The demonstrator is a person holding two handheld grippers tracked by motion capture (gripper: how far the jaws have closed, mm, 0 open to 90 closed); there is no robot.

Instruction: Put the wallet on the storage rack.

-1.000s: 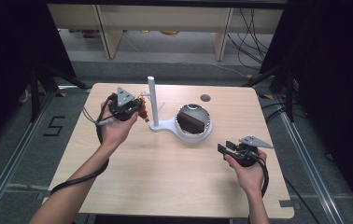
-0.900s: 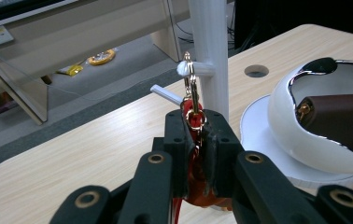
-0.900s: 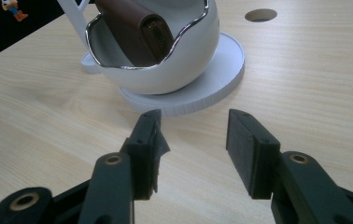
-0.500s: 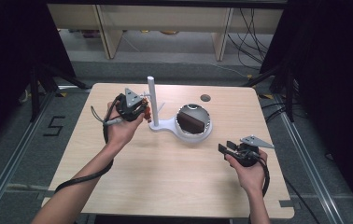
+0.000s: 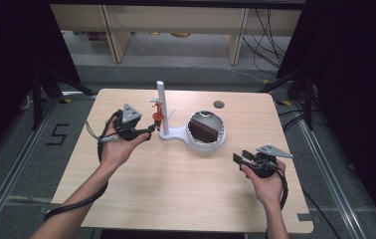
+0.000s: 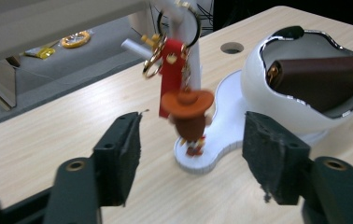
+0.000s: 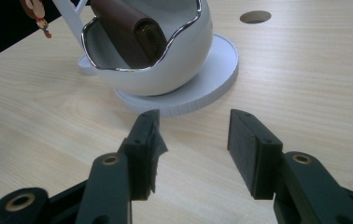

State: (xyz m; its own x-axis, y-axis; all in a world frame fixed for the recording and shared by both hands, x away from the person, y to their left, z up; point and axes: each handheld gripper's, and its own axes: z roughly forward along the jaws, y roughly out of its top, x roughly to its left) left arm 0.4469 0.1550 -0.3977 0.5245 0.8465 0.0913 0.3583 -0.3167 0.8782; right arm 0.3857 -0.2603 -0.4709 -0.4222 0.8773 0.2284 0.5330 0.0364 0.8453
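Observation:
A white stand (image 5: 178,133) carries an upright pole (image 5: 160,102) and a chrome-rimmed bowl (image 5: 215,143) holding a brown leather wallet (image 5: 205,130). A keychain (image 5: 157,115) with a red strap and a small orange-hatted figure (image 6: 188,116) hangs from a peg on the pole. My left gripper (image 5: 148,130) sits just left of it. Its jaws have just been opening and stand wide, with the figure hanging free beyond the pads (image 6: 123,149). My right gripper (image 5: 240,157) rests open near the front right, its jaws (image 7: 193,135) aimed at the bowl (image 7: 165,70) with nothing between them.
A round cable hole (image 5: 219,104) lies in the tabletop behind the bowl. Bare wood spreads across the front and left of the table (image 5: 176,199). Shelving legs and cables stand on the floor beyond the far edge.
The left gripper's jaws have gone from closed at the keychain to wide open, letting it go, and the hand has drawn back slightly left and down. The right hand has not moved.

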